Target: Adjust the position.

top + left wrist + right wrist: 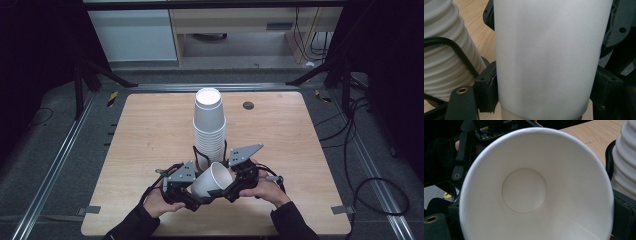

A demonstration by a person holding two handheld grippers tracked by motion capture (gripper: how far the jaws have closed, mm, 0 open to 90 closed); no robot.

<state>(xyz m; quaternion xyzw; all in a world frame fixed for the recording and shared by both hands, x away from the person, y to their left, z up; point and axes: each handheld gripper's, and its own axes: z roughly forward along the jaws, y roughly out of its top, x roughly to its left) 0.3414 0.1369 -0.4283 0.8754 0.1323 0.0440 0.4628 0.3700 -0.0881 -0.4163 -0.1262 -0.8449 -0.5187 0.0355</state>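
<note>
Both grippers meet low in the middle of the high view: left gripper (pixel 196 194) clamps the cup (pixel 212 180) across its wall, and right gripper (pixel 227 186) sits at the rim, though whether it grips I can't tell. Table (pixel 150 130) spreads wide beneath. Stack (pixel 209 127) towers just above, upright. Cup lies tilted, mouth toward upper right.

Left gripper (pixel 196 192): I see it at 7 o'clock, jaws pressed against something.
Right gripper (pixel 227 187): at 5 o'clock, angled inward, jaws likewise clamped.
</note>
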